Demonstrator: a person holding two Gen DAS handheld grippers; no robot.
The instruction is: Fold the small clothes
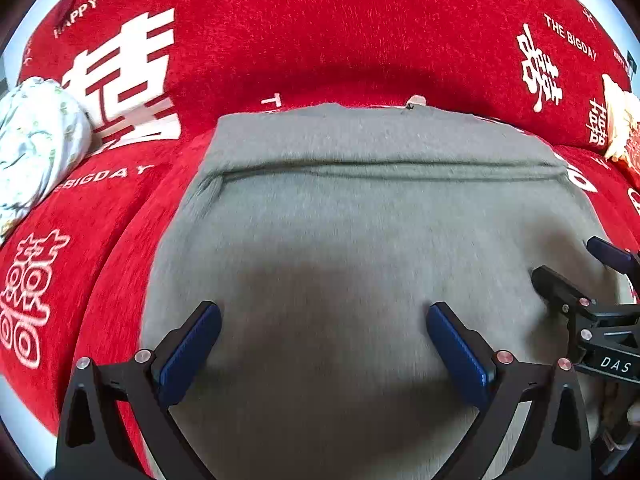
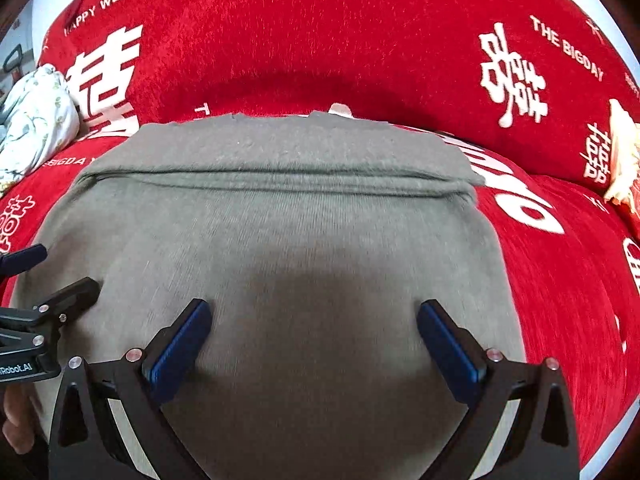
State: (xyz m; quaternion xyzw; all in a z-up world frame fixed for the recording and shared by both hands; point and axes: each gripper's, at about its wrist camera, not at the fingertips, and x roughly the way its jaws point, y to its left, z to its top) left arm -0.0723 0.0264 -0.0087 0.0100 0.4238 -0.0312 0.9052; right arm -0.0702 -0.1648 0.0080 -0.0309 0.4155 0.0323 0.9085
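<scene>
Item: grey garment [image 1: 360,220], lying flat on the red sofa cover [image 1: 320,32], one fold already across its far part. Left hand-held gripper [image 1: 324,344] and right hand-held gripper [image 2: 314,340]: both spread wide, empty, above the near cloth. You pinch the near edge evenly, both layers together.

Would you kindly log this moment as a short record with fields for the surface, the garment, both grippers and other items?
surface: red plush sofa cover with white lettering
garment: grey knit garment, spread flat, one layer's edge running across it
left gripper: open, above the garment, nothing between its pads
right gripper: open, above the garment, empty
other items: white floral fabric bundle at the left; cream-coloured item at the right
</scene>
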